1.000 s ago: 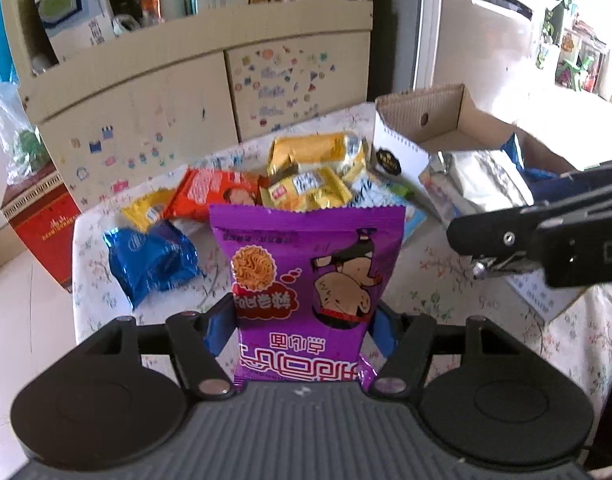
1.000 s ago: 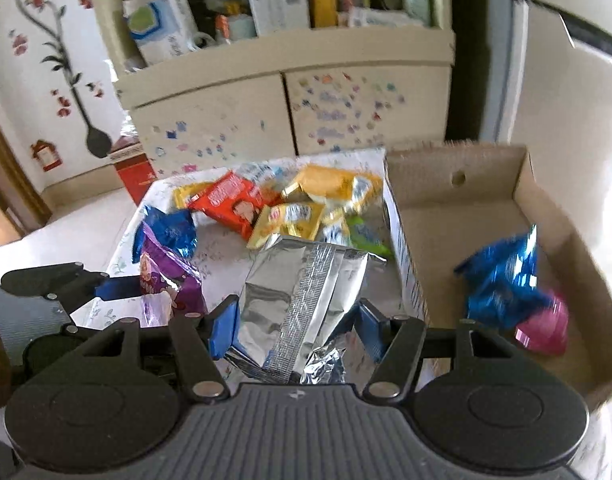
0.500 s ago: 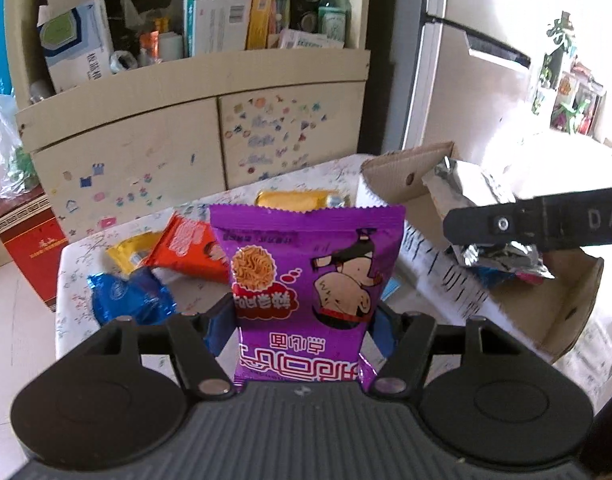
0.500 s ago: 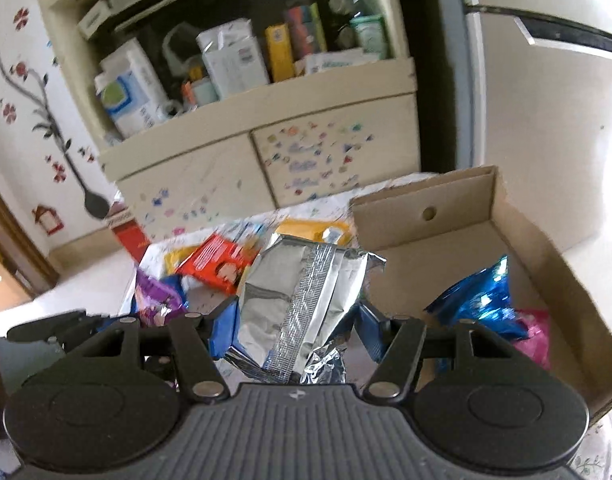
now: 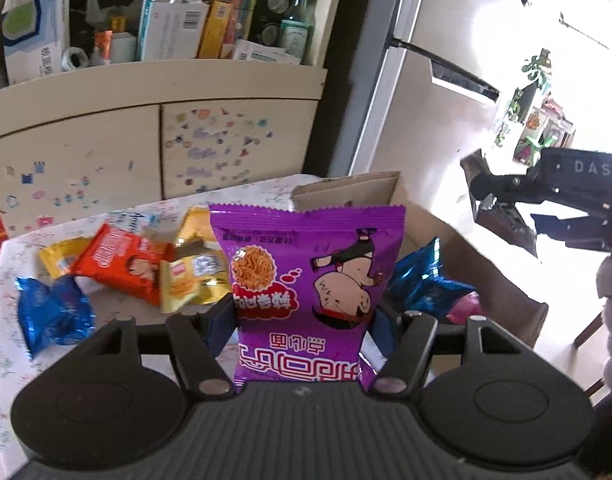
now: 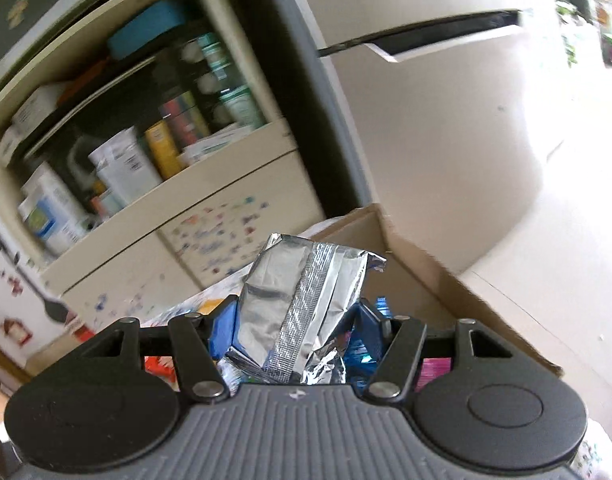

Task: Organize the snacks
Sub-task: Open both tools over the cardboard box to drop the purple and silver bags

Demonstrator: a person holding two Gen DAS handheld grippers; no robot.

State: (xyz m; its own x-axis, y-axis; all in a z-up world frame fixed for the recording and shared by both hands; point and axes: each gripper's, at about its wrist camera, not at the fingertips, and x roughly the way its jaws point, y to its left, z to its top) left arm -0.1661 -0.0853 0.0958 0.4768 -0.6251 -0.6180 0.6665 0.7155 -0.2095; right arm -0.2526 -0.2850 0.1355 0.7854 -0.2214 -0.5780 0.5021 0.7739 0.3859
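1. Left gripper (image 5: 301,320) jaws clamp one purple noodle packet (image 5: 306,292); right gripper (image 6: 293,328) jaws clamp one silver foil packet (image 6: 301,300).
2. Behind the left jaws: one cardboard box (image 5: 466,248), six loose snacks on the desk (image 5: 9,248).
3. Since a second ago, the right gripper swung over the box.

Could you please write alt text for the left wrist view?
The left gripper clamps a purple noodle-snack packet upright above a floral-clothed table. Behind it lie orange, yellow and blue packets; a brown cardboard box sits at right.

Both wrist cams look forward and down along their fingers, close in. Right view rolled. Shared: cardboard box (image 5: 458,236) (image 6: 446,276), cupboard (image 5: 153,148) (image 6: 209,220).
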